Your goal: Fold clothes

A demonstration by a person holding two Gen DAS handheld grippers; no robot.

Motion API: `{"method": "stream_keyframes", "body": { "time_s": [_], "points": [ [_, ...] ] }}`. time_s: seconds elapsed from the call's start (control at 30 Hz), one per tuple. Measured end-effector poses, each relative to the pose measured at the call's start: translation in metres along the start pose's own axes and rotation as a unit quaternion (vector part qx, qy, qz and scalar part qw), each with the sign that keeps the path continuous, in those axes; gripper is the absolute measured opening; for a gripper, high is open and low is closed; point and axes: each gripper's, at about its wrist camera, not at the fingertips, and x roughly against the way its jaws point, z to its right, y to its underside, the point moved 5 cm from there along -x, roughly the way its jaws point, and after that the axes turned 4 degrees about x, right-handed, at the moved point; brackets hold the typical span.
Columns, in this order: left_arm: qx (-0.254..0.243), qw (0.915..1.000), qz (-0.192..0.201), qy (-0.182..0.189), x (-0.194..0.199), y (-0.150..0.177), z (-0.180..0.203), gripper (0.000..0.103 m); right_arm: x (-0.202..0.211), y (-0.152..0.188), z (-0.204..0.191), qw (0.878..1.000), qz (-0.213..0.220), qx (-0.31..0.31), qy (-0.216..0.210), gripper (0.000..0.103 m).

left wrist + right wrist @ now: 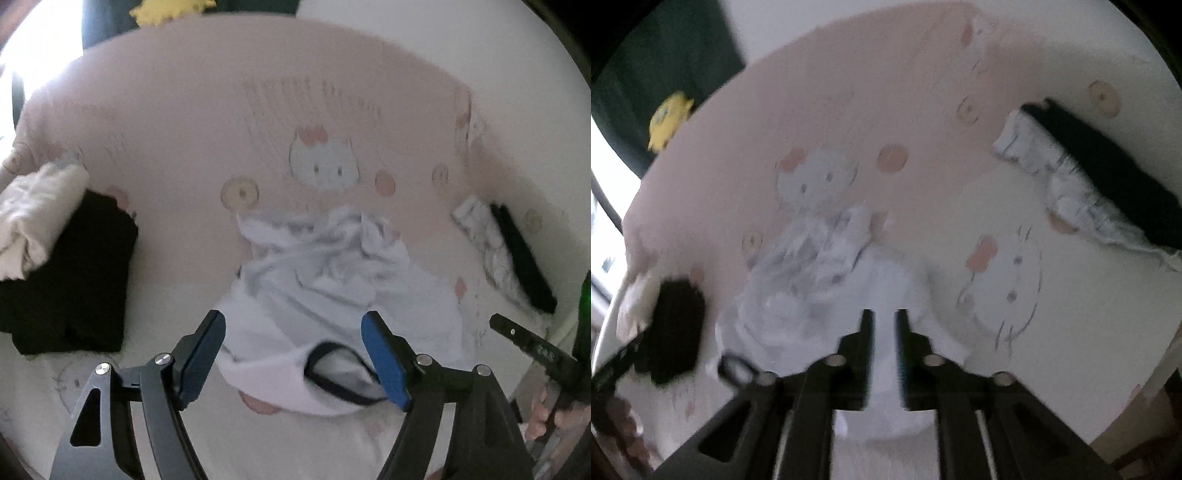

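A crumpled white shirt (332,280) with a dark-trimmed neck opening lies on a bed (177,122) covered by a pale pink sheet printed with cartoon cats and round spots. In the left wrist view the shirt's long axis runs from the near edge of the bed toward the middle, with the neck opening at the near end and the bunched, wrinkled part farther in.

The left gripper (293,354) hangs just above the neck end, its blue-padded jaws spread wide with nothing pressed between them. The right gripper (884,350) hangs over the shirt's near side, its jaws parted by a narrow gap with white cloth showing through; no cloth is pinched.

Toward the bed's left edge sits a folded black garment (74,280) with a cream garment (35,218) partly on top. Toward the right edge lie a white patterned piece (487,251) and a black piece (524,254), side by side and touching.

Between these piles and the shirt the sheet is bare, as is the far half of the bed. A yellow soft toy (166,11) sits beyond the far edge.
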Motion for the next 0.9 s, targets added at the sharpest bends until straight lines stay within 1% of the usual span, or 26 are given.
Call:
{"method": "stream_keyframes", "body": {
  "time_s": [0.03,0.07,0.13,0.23,0.33,0.37,0.47,0.57,0.67,0.77,0.8,0.9],
  "points": [
    [-0.004,1.0000,-0.008,-0.003,-0.005,0.003,0.002,0.075,-0.002,0.008,-0.003,1.000,-0.011,0.006,-0.007,0.042],
    [-0.006,0.9998,-0.016,-0.005,-0.009,0.007,0.003,0.075,-0.004,0.016,-0.007,1.000,-0.023,0.011,-0.013,0.043],
    [-0.006,0.9993,-0.036,-0.003,-0.016,0.014,0.004,0.075,-0.004,0.031,-0.010,0.999,-0.038,0.024,-0.009,0.043],
    [-0.005,0.9990,-0.044,-0.009,-0.019,0.022,0.003,0.075,-0.006,0.051,-0.015,0.997,-0.057,0.049,0.003,0.043],
    [-0.005,0.9986,-0.051,-0.012,-0.020,0.032,0.002,0.075,-0.009,0.066,-0.021,0.995,-0.072,0.067,-0.009,0.043],
    [-0.005,0.9984,-0.055,-0.009,-0.019,0.035,0.001,0.075,-0.009,0.070,-0.024,0.994,-0.073,0.074,-0.010,0.043],
    [-0.003,0.9972,-0.072,0.019,-0.027,0.040,0.002,0.075,-0.010,0.078,-0.030,0.993,-0.072,0.096,-0.014,0.043],
    [0.001,0.9957,-0.090,0.021,-0.038,0.045,0.002,0.075,-0.020,0.083,-0.037,0.989,-0.084,0.117,-0.018,0.043],
    [-0.011,0.9940,-0.108,0.007,-0.051,0.052,0.004,0.075,-0.034,0.090,-0.041,0.986,-0.108,0.128,-0.007,0.043],
    [-0.029,0.9937,-0.108,-0.010,-0.059,0.056,0.006,0.075,-0.045,0.096,-0.045,0.982,-0.126,0.138,-0.002,0.043],
    [-0.033,0.9936,-0.107,-0.016,-0.062,0.057,0.006,0.075,-0.049,0.097,-0.046,0.981,-0.130,0.143,0.004,0.043],
    [-0.040,0.9938,-0.101,-0.024,-0.066,0.056,0.006,0.075,-0.054,0.094,-0.049,0.979,-0.119,0.162,0.022,0.043]
  ]
}}
